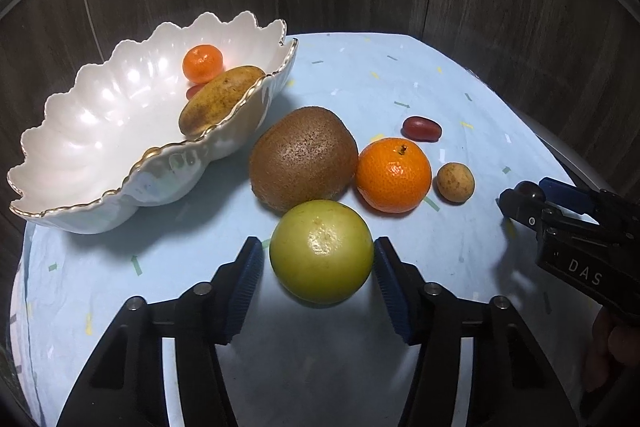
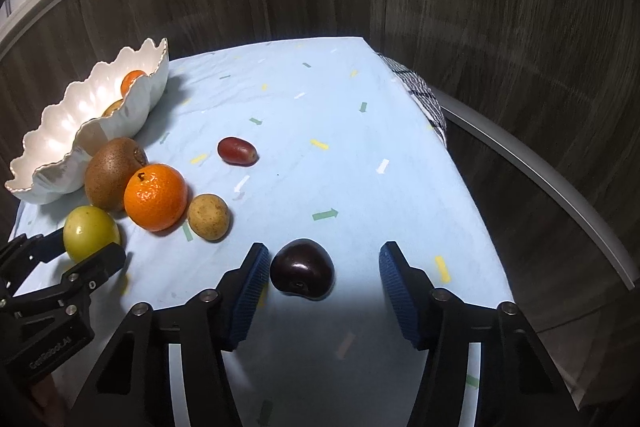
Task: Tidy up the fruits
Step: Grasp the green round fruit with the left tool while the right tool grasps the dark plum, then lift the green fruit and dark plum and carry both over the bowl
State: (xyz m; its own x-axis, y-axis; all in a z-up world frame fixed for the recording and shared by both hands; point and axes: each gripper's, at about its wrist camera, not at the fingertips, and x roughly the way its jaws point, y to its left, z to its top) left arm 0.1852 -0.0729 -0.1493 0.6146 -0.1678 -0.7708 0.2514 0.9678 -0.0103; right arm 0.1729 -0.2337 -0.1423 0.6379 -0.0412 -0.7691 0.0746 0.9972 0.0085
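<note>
A white shell-shaped bowl (image 1: 100,131) (image 2: 52,147) holds a small tangerine (image 1: 202,63), a yellow-brown oblong fruit (image 1: 220,99) and a red fruit, mostly hidden. On the blue cloth lie a kiwi (image 1: 303,158) (image 2: 112,173), an orange (image 1: 393,175) (image 2: 156,197), a small tan round fruit (image 1: 455,182) (image 2: 209,216) and a red date (image 1: 421,128) (image 2: 237,151). My left gripper (image 1: 318,267) is open around a green round fruit (image 1: 322,251) (image 2: 91,231). My right gripper (image 2: 320,279) is open around a dark cherry (image 2: 302,271), whose left side is close to the left pad.
The table (image 2: 360,147) is covered by a light blue cloth with small coloured marks. Dark wood panels stand behind it. A checked cloth (image 2: 424,99) hangs at the far right edge. The right gripper's body shows in the left wrist view (image 1: 576,235).
</note>
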